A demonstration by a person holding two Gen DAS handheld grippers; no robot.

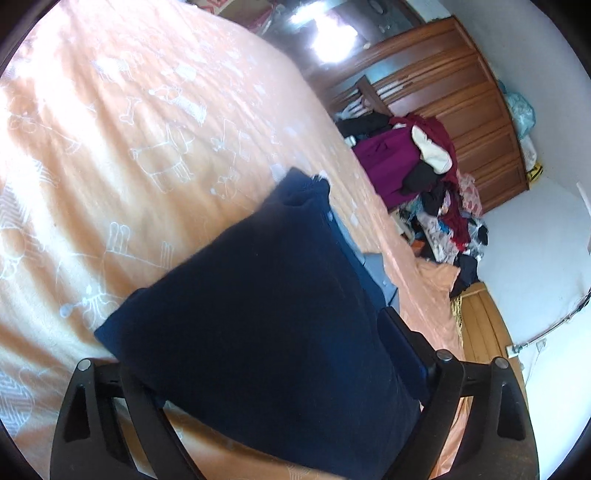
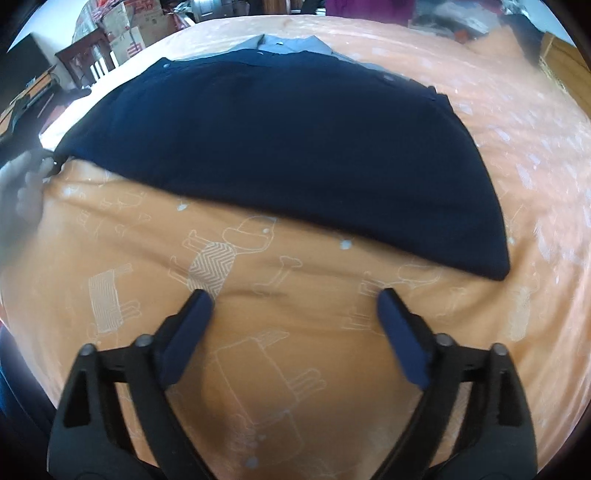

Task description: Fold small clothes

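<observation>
A folded dark navy garment [image 1: 266,295] [image 2: 280,147] lies flat on the orange bedspread [image 1: 129,147] [image 2: 295,369]. A grey garment [image 1: 373,266] [image 2: 291,44] sticks out from under its far edge. My left gripper [image 1: 291,310] is open at the navy garment's near end. The cloth covers its left finger, and the right finger [image 1: 402,350] shows beside the cloth. My right gripper [image 2: 294,299] is open and holds nothing. It hovers over bare bedspread just short of the garment's long near edge.
A blurred hand [image 2: 22,195] is at the garment's left corner. A heap of mixed clothes [image 1: 424,173] sits past the bed in front of a wooden wardrobe [image 1: 461,110]. Cardboard boxes [image 2: 129,29] stand behind the bed. Wooden floor [image 1: 480,325] shows off the bed's edge.
</observation>
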